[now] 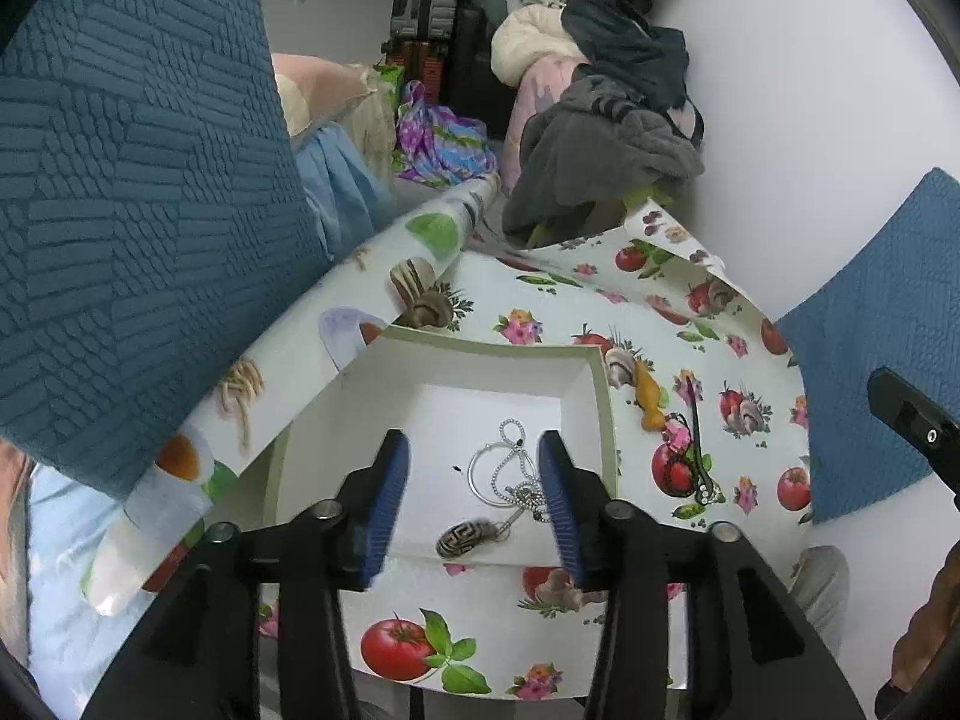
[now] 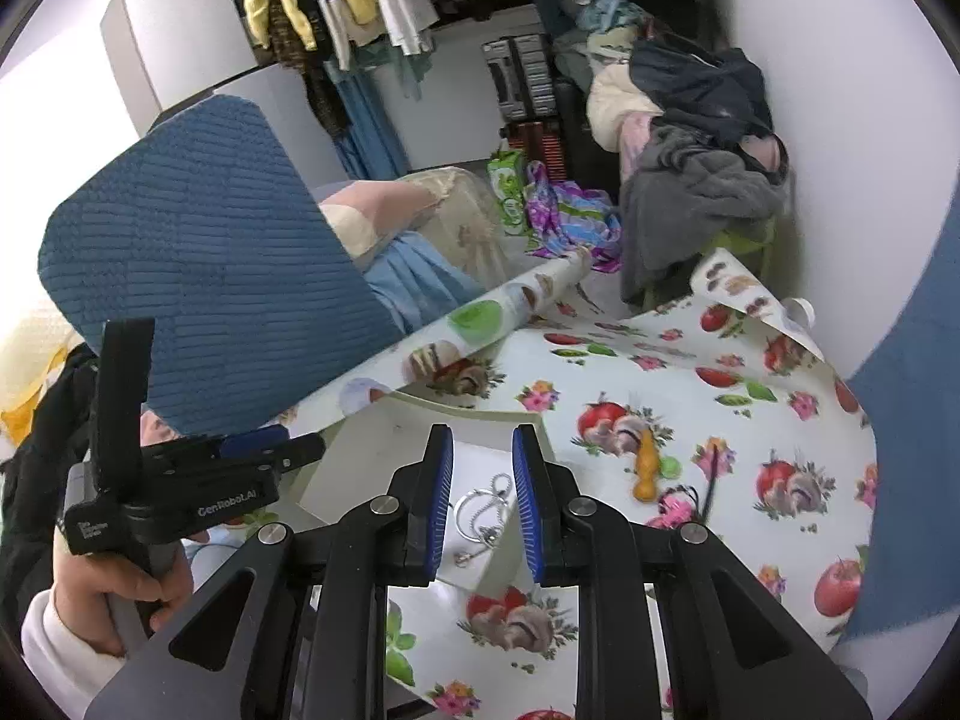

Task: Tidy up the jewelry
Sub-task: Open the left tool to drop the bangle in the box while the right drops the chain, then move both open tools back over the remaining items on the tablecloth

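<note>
left gripper [image 1: 474, 498]: black frame, blue ribbed pads, silver pivot bolts | right gripper [image 2: 480, 501]: same build | left hand [image 2: 114, 594], 8 o'clock: bare skin, white cuff

Silver chain [image 1: 515, 468], ring hoop [image 1: 489, 471] and patterned pendant [image 1: 465, 537] lie tangled inside white box [image 1: 606, 396].

One box [image 1: 591, 396] sat ahead of the left fingers [image 1: 384, 504]. Inside it, between those fingers, lay one ring [image 1: 489, 474], one beaded chain [image 1: 513, 438] and one patterned oval pendant [image 1: 465, 537]. Right of the fingers, on the one cloth [image 1: 540, 324], lay one orange piece [image 1: 650, 399] and one dark hair stick [image 1: 699, 450]. Two blue cushions showed, one [image 1: 138, 180] to the far left, one [image 1: 864, 348] to the far right. Two grippers were counted: left gripper [image 1: 474, 501], right gripper [image 2: 480, 495].
</note>
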Available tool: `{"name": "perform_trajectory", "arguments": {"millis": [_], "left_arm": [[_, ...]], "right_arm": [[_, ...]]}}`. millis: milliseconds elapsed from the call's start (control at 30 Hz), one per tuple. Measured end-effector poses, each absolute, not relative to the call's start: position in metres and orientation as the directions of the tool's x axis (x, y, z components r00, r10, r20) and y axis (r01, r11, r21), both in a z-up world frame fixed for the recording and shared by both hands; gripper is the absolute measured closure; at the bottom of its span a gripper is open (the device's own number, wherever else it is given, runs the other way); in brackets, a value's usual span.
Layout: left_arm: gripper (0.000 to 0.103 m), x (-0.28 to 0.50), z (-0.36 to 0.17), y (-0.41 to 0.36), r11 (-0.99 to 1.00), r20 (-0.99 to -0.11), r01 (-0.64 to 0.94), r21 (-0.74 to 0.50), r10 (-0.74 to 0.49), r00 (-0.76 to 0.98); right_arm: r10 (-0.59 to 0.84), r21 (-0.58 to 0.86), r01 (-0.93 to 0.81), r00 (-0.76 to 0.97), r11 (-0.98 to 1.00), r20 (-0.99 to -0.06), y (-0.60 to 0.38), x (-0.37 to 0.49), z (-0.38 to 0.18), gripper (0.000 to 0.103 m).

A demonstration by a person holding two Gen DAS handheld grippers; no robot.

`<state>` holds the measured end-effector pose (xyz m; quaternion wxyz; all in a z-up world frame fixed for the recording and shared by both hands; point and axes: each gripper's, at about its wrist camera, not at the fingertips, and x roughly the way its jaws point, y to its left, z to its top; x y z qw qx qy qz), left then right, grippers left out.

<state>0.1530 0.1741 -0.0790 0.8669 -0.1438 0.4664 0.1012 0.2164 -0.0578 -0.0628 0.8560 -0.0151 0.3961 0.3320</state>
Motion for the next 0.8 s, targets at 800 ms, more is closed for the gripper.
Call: {"name": "perform_trajectory", "arguments": {"millis": [800], "left_arm": [[0.036, 0.188, -0.110, 0.050, 0.966, -0.812, -0.132, -0.222, -0.108, 0.573]], "right_arm": [[0.437, 0.221, -0.421, 0.533, 0.880, -0.725, -0.188, 0.221, -0.116, 0.084]]}}
